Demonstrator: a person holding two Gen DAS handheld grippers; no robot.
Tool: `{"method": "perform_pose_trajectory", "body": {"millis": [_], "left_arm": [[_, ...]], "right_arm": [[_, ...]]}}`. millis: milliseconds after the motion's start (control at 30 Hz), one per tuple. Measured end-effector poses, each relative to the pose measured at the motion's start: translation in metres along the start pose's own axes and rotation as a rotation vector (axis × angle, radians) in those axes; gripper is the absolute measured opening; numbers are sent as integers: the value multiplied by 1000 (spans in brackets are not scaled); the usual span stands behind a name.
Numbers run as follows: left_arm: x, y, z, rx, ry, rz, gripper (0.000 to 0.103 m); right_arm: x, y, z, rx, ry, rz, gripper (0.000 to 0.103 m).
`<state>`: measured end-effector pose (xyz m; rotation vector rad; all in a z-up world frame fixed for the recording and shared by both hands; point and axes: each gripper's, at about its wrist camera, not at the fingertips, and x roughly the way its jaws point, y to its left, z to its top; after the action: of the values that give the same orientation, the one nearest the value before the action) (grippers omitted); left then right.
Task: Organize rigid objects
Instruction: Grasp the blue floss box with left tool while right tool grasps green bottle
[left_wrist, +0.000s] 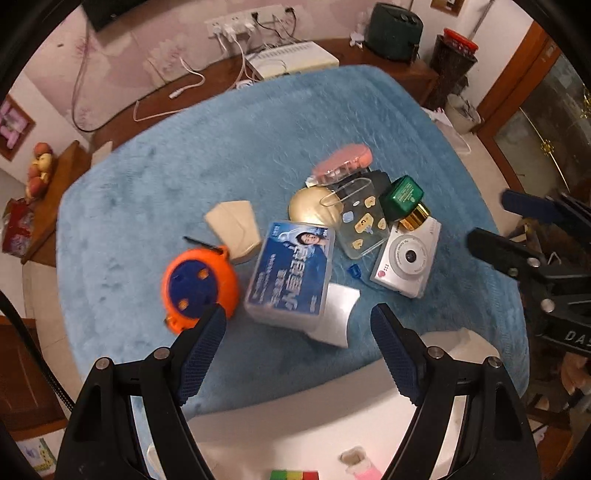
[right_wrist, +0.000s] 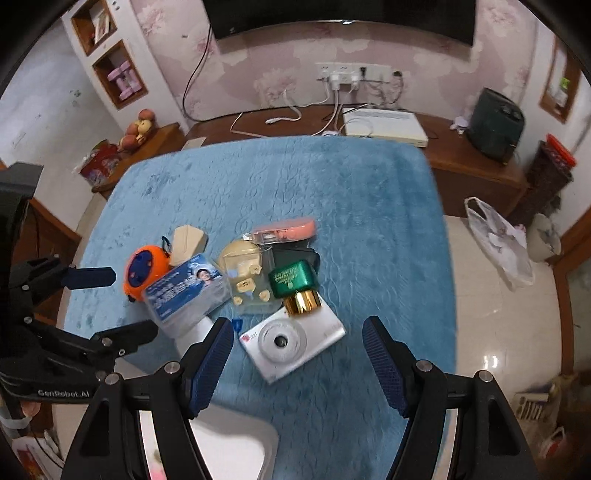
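A pile of rigid objects lies on a blue mat: an orange and blue tape measure, a blue printed plastic box, a beige box, a clear case with yellow stickers, a green bottle with gold cap, a silver camera and a pink case. My left gripper is open, just before the blue box. My right gripper is open, above the camera.
A white tray edge lies at the near side with coloured blocks. A wooden cabinet behind the mat holds a white device, cables and a dark green appliance. A plastic bag lies on the floor at right.
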<state>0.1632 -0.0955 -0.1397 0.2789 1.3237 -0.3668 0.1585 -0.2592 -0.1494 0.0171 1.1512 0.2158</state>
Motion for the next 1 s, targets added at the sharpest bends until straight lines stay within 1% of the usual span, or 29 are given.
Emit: {"method": "perform_pose_trajectory", "body": {"millis": [100, 200, 267, 367, 467, 533, 567, 600, 733, 767, 800, 900, 1000], "left_arm": [[18, -1, 7, 17, 36, 14, 83], [35, 1, 11, 23, 65, 34, 83], [44, 5, 15, 11, 85, 34, 83], [54, 12, 18, -22, 106, 20, 83], [61, 20, 19, -66, 127, -17, 83], [63, 21, 19, -73, 127, -26, 83], [64, 21, 19, -73, 127, -29, 83], [65, 20, 18, -71, 127, -28, 83], [66, 19, 16, -62, 120, -18, 81], [67, 19, 17, -62, 118, -15, 78], [67, 19, 17, -61, 115, -11, 73], [68, 25, 20, -69, 106, -31, 72], [64, 21, 19, -52, 91, -7, 72]], "right_arm": [[22, 0, 5, -23, 13, 4, 73], [39, 0, 11, -45, 32, 6, 70], [50, 3, 13, -73, 48, -3, 65], [63, 4, 16, -100, 68, 4, 61], [70, 4, 18, -109, 73, 27, 59], [72, 3, 20, -108, 69, 57, 57], [73, 2, 21, -106, 70, 74, 51], [73, 1, 22, -99, 74, 95, 47], [73, -7, 22, -70, 75, 141, 47], [73, -8, 22, -65, 75, 147, 47], [73, -8, 21, -60, 75, 151, 46], [70, -8, 19, -54, 72, 148, 46], [66, -7, 18, -43, 61, 156, 46]]}}
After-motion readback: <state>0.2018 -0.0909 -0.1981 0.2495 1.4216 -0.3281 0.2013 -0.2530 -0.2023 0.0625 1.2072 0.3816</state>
